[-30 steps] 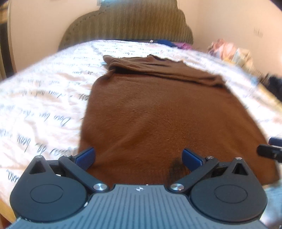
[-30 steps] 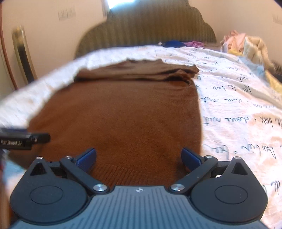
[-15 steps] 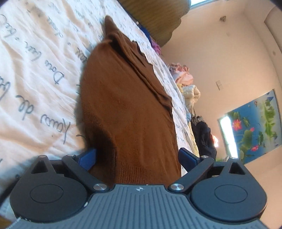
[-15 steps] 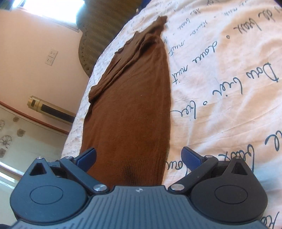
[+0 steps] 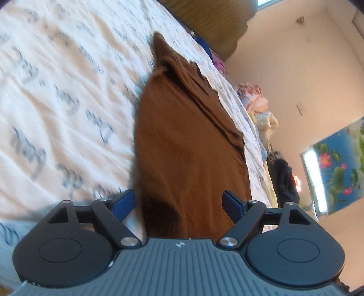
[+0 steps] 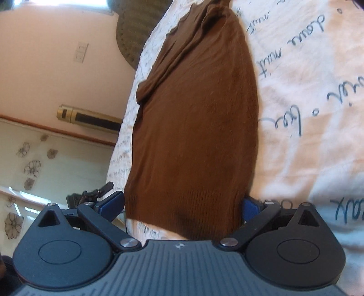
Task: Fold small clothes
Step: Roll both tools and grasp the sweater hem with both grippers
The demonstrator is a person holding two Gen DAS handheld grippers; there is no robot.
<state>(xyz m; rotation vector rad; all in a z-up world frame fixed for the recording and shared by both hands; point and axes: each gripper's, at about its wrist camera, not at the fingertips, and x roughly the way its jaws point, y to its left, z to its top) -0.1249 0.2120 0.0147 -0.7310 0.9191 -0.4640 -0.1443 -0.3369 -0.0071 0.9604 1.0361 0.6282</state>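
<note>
A brown knit sweater [image 5: 188, 145] lies flat on the white bed sheet [image 5: 56, 95], its folded top end toward the headboard. In the left wrist view my left gripper [image 5: 177, 202] is rolled sideways at the sweater's near hem. Its jaws are closing with the hem corner between the blue pads [image 5: 124, 203], and a gap still shows beside the cloth. In the right wrist view the brown sweater [image 6: 195, 118] fills the middle. My right gripper [image 6: 180, 206] stands wide around the ribbed hem, one pad above the cloth and the other tucked at its edge by the sheet [image 6: 307, 95].
A padded olive headboard [image 5: 211, 20] closes the far end of the bed. Piled clothes [image 5: 261, 109] and a dark garment [image 5: 282, 175] lie along the bed's far side. A flower picture [image 5: 336, 168] hangs on the wall. A gold-and-black unit [image 6: 88, 118] stands beyond the bed edge.
Both grippers have rolled sideways and come in low at the sweater's near hem, one at each corner. The hem now sits between both pairs of pads, and the left jaws have narrowed.
</note>
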